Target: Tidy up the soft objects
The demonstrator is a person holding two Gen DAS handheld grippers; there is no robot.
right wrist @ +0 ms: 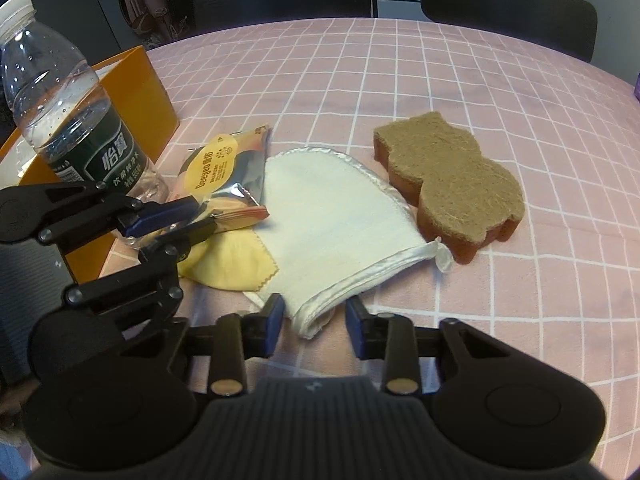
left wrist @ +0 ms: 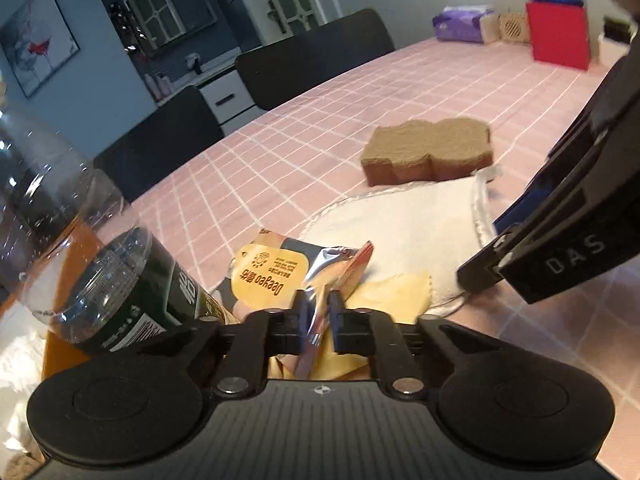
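Observation:
My left gripper [left wrist: 319, 312] is shut on the foil edge of a yellow wipes packet [left wrist: 276, 280], also seen in the right wrist view [right wrist: 224, 172]. The packet lies over a yellow cloth [right wrist: 236, 268] and the edge of a white mitt [right wrist: 332, 220]. My right gripper [right wrist: 316, 320] is open, its fingers on either side of the mitt's near cuff corner. A brown sponge [right wrist: 448, 184] lies to the right of the mitt, and shows in the left wrist view [left wrist: 428, 152].
A water bottle [right wrist: 68, 108] stands by an orange box [right wrist: 136, 92] at the left. Dark chairs [right wrist: 508, 16] line the far edge of the pink checked table [right wrist: 520, 320]. A red bag [left wrist: 558, 32] and purple tissue pack [left wrist: 460, 24] sit far off.

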